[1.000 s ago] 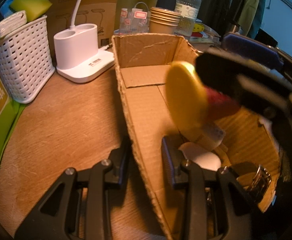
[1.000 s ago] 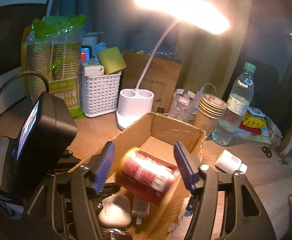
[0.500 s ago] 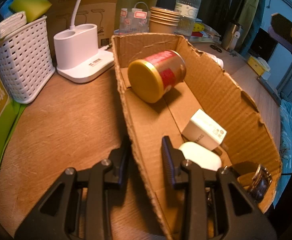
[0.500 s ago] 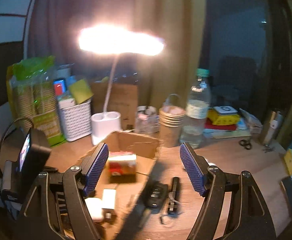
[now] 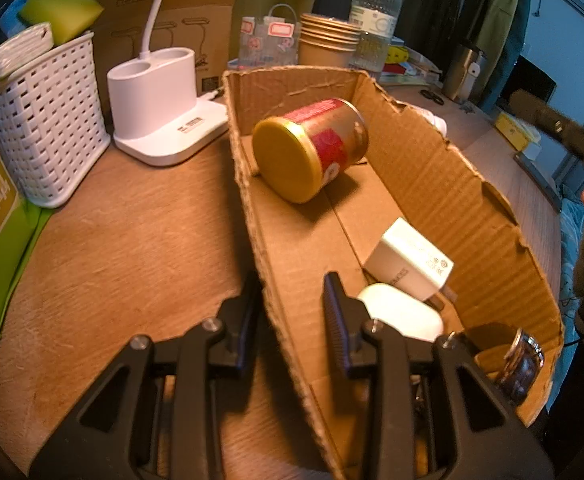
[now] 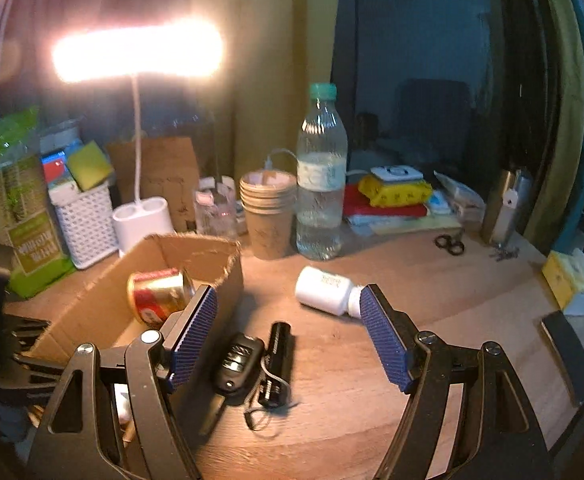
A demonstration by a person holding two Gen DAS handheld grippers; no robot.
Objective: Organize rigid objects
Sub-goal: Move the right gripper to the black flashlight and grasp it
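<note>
Left gripper is being kept clamped on the cardboard box wall; right gripper, spread empty, is being hovered over the car key and flashlight lying below its fingers. Both could be pinched together, or the round flashlight rolled aside.

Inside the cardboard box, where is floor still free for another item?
Free: the box floor between the red can at the far end and the white charger. Crowded: the near end, with charger, white oval case and a dark ringed item.
</note>
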